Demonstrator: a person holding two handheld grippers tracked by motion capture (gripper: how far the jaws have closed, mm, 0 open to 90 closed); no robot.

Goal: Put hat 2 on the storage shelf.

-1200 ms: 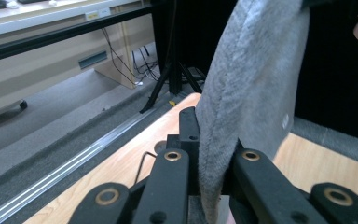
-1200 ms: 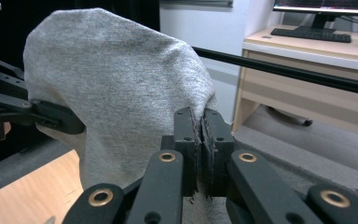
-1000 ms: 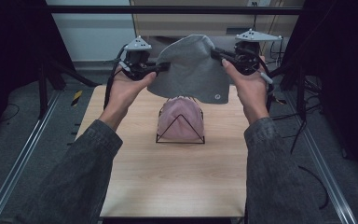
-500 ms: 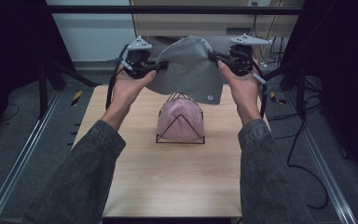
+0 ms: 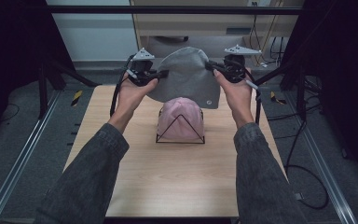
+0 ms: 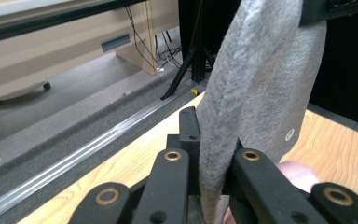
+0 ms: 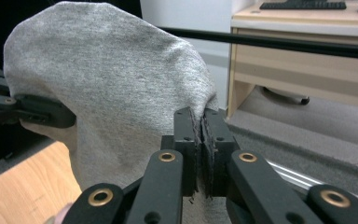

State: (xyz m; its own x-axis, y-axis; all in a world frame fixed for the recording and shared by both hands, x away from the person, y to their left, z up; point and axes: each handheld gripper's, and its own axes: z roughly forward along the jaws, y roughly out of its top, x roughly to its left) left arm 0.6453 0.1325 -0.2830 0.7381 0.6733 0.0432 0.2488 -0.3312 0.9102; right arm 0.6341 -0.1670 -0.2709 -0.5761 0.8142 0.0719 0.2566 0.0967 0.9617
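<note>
A grey beanie (image 5: 185, 74) is held stretched in the air above the far half of the wooden table (image 5: 168, 177), its open brim hanging just over a pink beanie (image 5: 181, 119) that already sits on a black wire stand (image 5: 180, 137). One edge of the brim is pinched by the left gripper (image 5: 161, 73), whose jaws are pressed together on the fabric, as is seen along the left gripper view (image 6: 209, 154). The opposite edge is pinched by the right gripper (image 5: 213, 69), its jaws likewise clamped on a thin fold of cloth (image 7: 200, 140).

The work is judged to be the pulling of the grey beanie down over the pink one.

Several failures are to be feared. In the right gripper view only a narrow fold of knit is caught at the jaw tips, so the cloth may be pulled free if the brim is stretched harder. If the brim is lowered off-centre, it may be snagged on the apex of the wire stand, or the pink beanie may be dragged askew beneath it. The light stand itself may be tipped or slid across the table if one side is pushed down ahead of the other. An uneven release may leave the grey beanie hanging crooked.
</note>
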